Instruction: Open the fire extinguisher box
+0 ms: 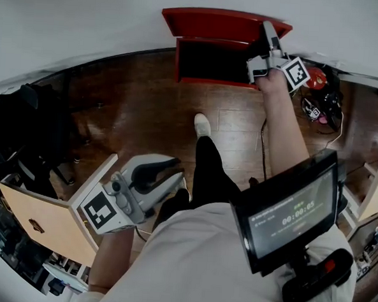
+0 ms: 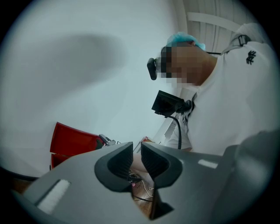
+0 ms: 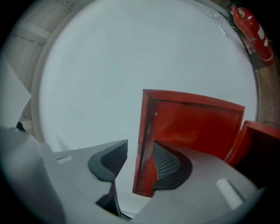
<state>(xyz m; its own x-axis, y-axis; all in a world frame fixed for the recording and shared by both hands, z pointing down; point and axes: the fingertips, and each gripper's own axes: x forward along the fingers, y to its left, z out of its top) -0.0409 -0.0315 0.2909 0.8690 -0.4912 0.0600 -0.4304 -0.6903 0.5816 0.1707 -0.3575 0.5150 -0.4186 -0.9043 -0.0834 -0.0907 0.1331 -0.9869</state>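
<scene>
My right tool [image 3: 140,146] is open around the thin edge of the raised red box lid [image 3: 192,122], which looks stiff and light, a good place to hold.

We find the fire extinguisher box [image 1: 213,62] on the floor [image 1: 148,93] against the wall [image 1: 88,20], an extinguisher [image 1: 316,77] to its right.

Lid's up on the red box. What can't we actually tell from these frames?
- Fire extinguisher box: head view, inside is in shadow; contents unreadable.
- Right gripper: right gripper view, lid edge stands between open jaws; whether the ribbed pad touches it is hidden by that edge.
- Fire extinguisher: head view, small, among cables; label unreadable.
- Chest screen: head view, text too small.
</scene>
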